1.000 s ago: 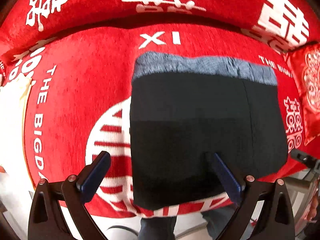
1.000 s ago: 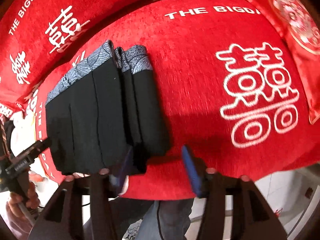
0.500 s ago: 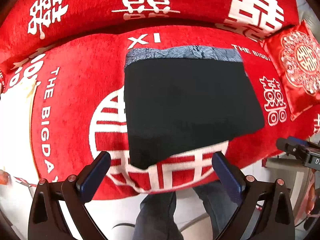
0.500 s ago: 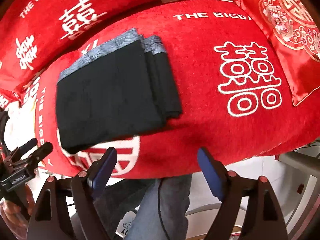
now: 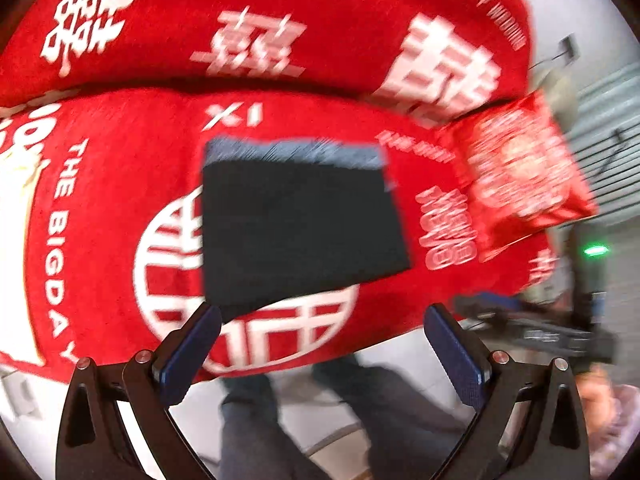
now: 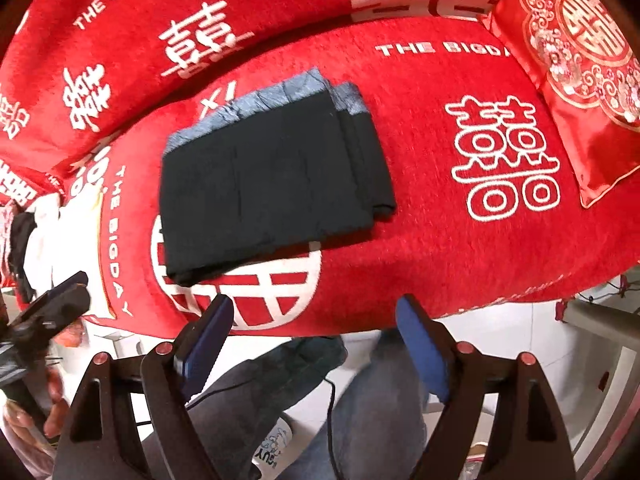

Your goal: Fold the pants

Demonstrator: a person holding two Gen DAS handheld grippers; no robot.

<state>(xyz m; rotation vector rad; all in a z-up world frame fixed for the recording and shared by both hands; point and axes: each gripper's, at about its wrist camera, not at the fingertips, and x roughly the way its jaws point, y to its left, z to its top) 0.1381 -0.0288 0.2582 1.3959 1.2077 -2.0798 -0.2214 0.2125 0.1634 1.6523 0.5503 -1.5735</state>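
The black pants [image 5: 296,228] with a grey-blue waistband lie folded into a compact rectangle on the red sofa seat [image 5: 100,208]. In the right wrist view the pants [image 6: 268,184] show stacked layers at their right edge. My left gripper [image 5: 320,344] is open and empty, held off the sofa's front edge, apart from the pants. My right gripper [image 6: 316,340] is open and empty, also off the front edge. The right gripper shows at the right of the left wrist view [image 5: 536,328], and the left gripper at the left of the right wrist view [image 6: 48,308].
A red embroidered cushion [image 6: 580,68] lies on the seat at the right, also in the left wrist view [image 5: 524,176]. The red backrest [image 6: 200,8] rises behind. The person's legs [image 6: 320,400] and a slipper [image 6: 276,448] stand below the seat edge. White cloth [image 6: 44,220] lies at the left.
Both grippers have let go of the pants, opened and pulled back from the sofa. The folded pants now lie alone and look smaller in both views.
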